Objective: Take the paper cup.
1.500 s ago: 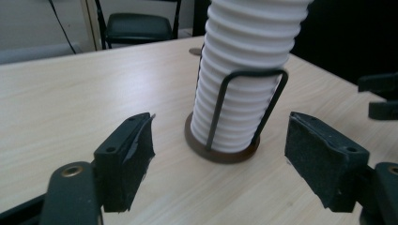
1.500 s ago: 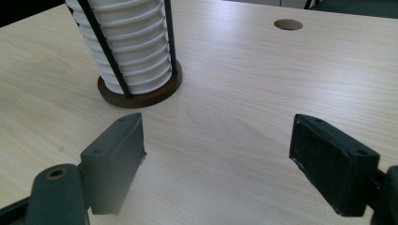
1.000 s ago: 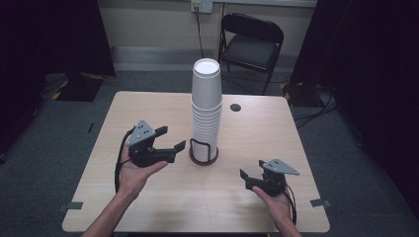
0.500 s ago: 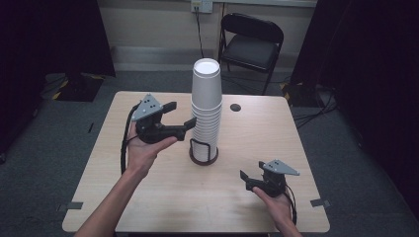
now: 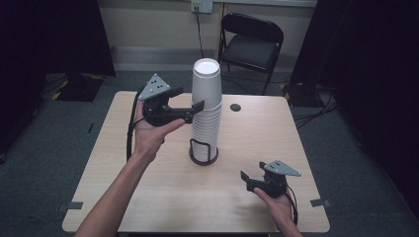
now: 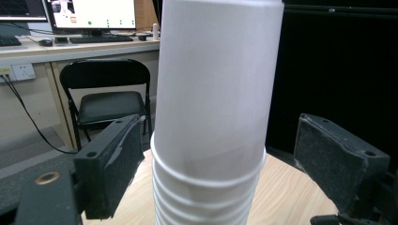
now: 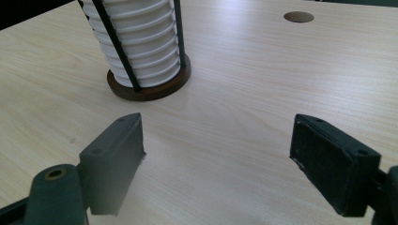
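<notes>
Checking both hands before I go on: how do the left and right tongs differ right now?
The left tongs are raised at the upper part of the cup stack, its top cup between their open jaws; the right tongs sit low near the table's front edge, apart from the stack. The left point sideways at the cups; the right have nothing between their jaws. Both are open.

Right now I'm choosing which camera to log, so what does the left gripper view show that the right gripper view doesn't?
Left gripper view: the top cup between the open jaws, a folding chair and a desk with monitors.
Right gripper view: the wooden base and black wire holder, plus a round hole in the table.
Both: the stack of white cups and open jaws.
</notes>
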Tool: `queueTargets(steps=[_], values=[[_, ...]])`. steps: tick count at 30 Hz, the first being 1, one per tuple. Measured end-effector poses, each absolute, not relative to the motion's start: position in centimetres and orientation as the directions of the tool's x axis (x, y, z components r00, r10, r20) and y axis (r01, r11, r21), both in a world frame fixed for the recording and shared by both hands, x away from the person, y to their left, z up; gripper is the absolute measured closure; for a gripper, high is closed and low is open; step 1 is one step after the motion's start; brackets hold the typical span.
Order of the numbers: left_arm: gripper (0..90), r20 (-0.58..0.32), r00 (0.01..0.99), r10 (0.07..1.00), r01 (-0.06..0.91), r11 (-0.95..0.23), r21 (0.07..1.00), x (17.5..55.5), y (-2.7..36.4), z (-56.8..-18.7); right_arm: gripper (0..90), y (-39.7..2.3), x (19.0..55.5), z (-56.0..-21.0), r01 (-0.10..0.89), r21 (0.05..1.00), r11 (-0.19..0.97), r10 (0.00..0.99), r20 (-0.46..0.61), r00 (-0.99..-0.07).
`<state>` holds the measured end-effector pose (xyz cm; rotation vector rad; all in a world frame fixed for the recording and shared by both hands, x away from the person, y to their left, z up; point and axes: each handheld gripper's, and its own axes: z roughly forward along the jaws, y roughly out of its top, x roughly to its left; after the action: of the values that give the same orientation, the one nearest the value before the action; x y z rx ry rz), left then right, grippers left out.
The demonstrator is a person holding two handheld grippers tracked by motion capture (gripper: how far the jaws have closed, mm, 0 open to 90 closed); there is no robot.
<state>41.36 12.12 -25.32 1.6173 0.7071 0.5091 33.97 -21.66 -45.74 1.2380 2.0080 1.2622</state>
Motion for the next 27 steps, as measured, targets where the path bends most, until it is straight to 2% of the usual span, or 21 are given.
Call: queueTargets(steps=[19, 27], values=[[15.5, -0.043, 0.719, 0.694, 0.187, -0.134, 0.973, 44.1, 9.5, -24.3, 17.4, -21.4, 34.0, -45.8, 0.455, 0.873, 0.175, 0.871, 0.077, -0.485], [10.4, -0.023, 0.71, 0.704, 0.21, -0.18, 0.961, 45.4, 8.1, -25.0, 17.4, -21.4, 34.0, -45.8, 0.457, 0.873, 0.171, 0.872, 0.082, -0.483]])
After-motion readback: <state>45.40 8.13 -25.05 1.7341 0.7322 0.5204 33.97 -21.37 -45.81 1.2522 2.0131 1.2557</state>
